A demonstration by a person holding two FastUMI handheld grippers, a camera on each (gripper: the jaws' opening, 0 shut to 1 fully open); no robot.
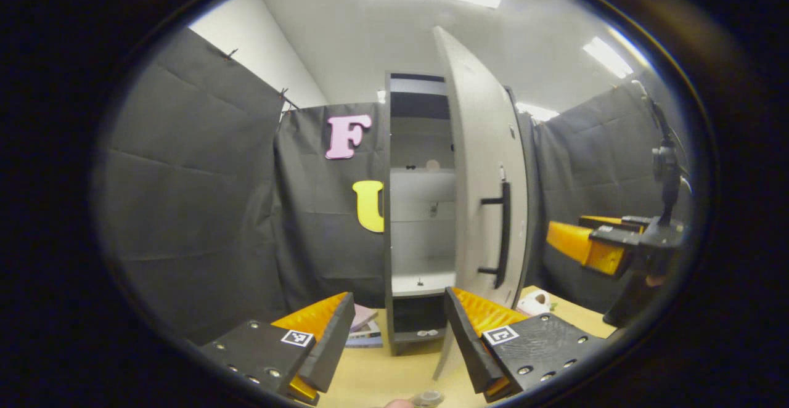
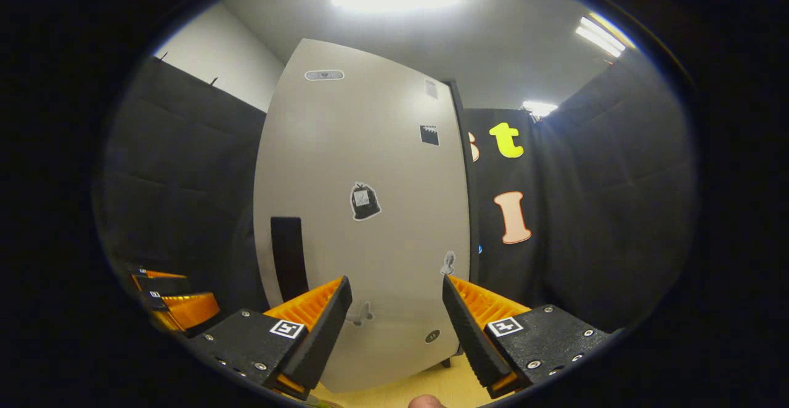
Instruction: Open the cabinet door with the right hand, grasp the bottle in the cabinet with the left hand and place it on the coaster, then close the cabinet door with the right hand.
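The right gripper [image 2: 397,322], its fingers spread apart and holding nothing, faces the tall pale grey cabinet door [image 2: 363,211] with its black vertical handle [image 2: 288,257].

The cabinet door [image 2: 363,211] was pale grey, dotted with small dark stickers, and its handle [image 1: 502,235] black. The cabinet [image 1: 422,211] inside looked white with dark edging. Beneath it, the table [image 1: 382,377] was light wood.

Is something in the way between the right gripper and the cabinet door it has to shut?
Nothing visible is. The open right gripper faces the pale grey cabinet door with only air between them.
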